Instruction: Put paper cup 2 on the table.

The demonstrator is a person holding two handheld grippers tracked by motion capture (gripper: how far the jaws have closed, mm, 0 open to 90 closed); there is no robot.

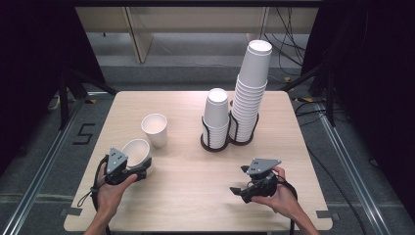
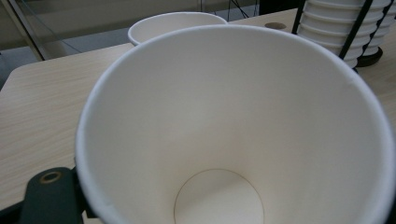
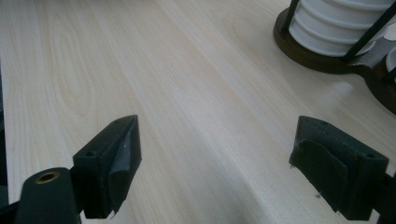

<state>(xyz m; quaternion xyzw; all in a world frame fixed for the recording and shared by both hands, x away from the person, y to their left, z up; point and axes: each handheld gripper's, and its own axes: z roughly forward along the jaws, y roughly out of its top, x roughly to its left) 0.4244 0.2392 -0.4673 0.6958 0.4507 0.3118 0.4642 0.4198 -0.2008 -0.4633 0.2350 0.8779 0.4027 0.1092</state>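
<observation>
Filling the left gripper view, a white paper cup gapes mouth-first at the camera, its round bottom visible deep inside and its wall pressed against the black jaw at the lower left. From the high view, this cup lies tilted near the table's left front part, gripped by the left gripper, whose jaws are closed on the cup's wall; the left hand holds the tool from behind.

Just beyond it stands a second cup, upright and mouth up, close to the held one but apart from it. Its rim peeks over the held cup in the left gripper view.

Toward the back edge, right of centre, a dark wire rack carries two stacks of upturned cups: a short stack on the left and a tall stack on the right, leaning slightly right at the top. The two stand side by side, touching or nearly so.

Near the front right corner, the right gripper sits low over bare wood, held by the right hand. Its jaws stand wide apart with nothing between them but tabletop. The rack's round base shows at the upper right of the right gripper view, well ahead of the jaws.
</observation>
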